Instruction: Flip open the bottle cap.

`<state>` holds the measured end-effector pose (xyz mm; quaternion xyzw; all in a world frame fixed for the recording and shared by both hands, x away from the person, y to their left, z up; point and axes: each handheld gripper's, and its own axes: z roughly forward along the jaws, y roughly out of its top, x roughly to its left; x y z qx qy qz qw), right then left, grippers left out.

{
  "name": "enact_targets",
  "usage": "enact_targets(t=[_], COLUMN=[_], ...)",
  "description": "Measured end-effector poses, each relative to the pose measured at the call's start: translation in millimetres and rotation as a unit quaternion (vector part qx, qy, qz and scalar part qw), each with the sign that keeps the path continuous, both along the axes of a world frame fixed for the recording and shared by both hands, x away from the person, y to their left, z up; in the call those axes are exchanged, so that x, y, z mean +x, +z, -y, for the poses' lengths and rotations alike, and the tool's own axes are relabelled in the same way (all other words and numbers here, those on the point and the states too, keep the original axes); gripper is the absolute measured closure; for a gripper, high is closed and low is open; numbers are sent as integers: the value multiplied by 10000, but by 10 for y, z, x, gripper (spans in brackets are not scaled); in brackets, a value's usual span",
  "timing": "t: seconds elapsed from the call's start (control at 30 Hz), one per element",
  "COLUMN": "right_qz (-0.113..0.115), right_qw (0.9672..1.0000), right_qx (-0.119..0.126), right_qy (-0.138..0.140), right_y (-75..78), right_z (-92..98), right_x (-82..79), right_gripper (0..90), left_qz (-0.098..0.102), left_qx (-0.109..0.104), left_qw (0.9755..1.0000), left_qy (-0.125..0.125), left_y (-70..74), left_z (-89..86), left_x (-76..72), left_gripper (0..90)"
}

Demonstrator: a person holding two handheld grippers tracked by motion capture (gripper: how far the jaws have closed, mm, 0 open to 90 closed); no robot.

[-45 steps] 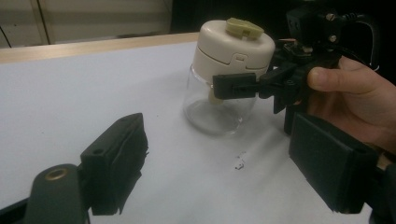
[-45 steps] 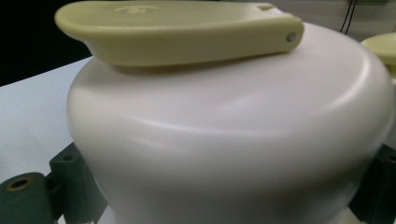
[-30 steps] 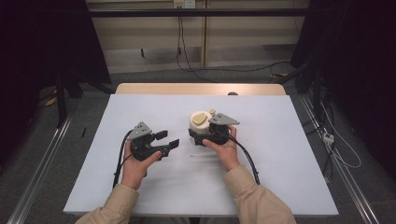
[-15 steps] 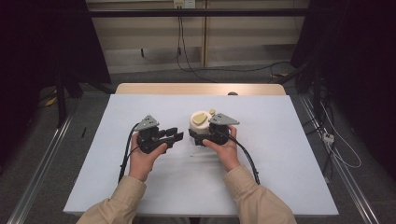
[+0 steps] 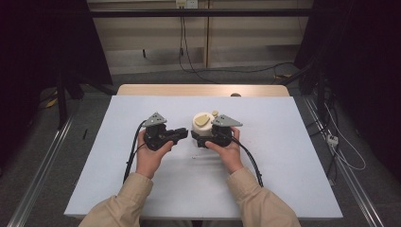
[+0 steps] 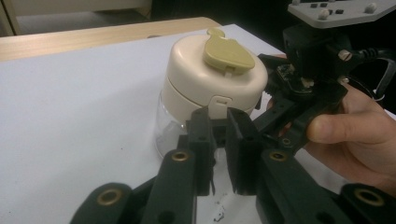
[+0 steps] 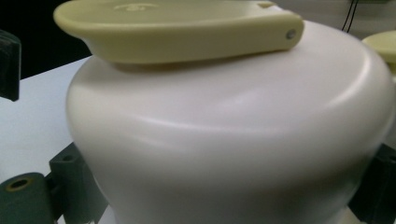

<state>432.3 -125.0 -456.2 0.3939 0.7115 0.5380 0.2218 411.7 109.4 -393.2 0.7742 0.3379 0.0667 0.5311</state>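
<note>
Currently the left gripper [image 6: 218, 128] has its jaws nearly together, just closed further, pinching the small cream tab [image 6: 218, 105] at the near rim of the jar lid [image 6: 212, 74]. The right gripper [image 5: 208, 137] grips the jar [image 5: 202, 126] across its body, jaws on either side of the cream lid in the right gripper view. An olive flip cap [image 6: 228, 51] lies flat on top of the lid. The jar stands upright on the white bench [image 5: 283, 156], near its centre, between both hands
</note>
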Motion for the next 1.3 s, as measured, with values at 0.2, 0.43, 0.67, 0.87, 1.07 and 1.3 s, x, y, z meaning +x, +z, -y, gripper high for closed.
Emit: enact_targets(t=[0.2, 0.43, 0.67, 0.87, 1.07, 1.3], right_qz=[-3, -4, -9, -10, -12, -14], right_qw=[10000, 10000, 10000, 10000, 10000, 10000], right_qx=[-1, 2, 3, -4, -3, -4], right_qy=[-1, -3, -1, 0, 0, 0], right_y=[0, 0, 0, -1, 0, 0], right_z=[0, 0, 0, 1, 2, 2], right_x=[0, 0, 0, 1, 1, 1], right_gripper=[63, 63, 63, 63, 63, 63], left_qz=[-11, -23, -85, -20, -61, 29], left_qx=[94, 138, 183, 268, 308, 429], left_qw=[9999, 9999, 9997, 9996, 9995, 9990], left_qy=[-39, -47, -99, -131, -93, -101], left_y=[2, 38, 59, 113, 123, 140], left_z=[46, 112, 172, 237, 276, 315], left_x=[41, 84, 124, 137, 151, 148], left_gripper=[872, 900, 900, 900, 900, 900])
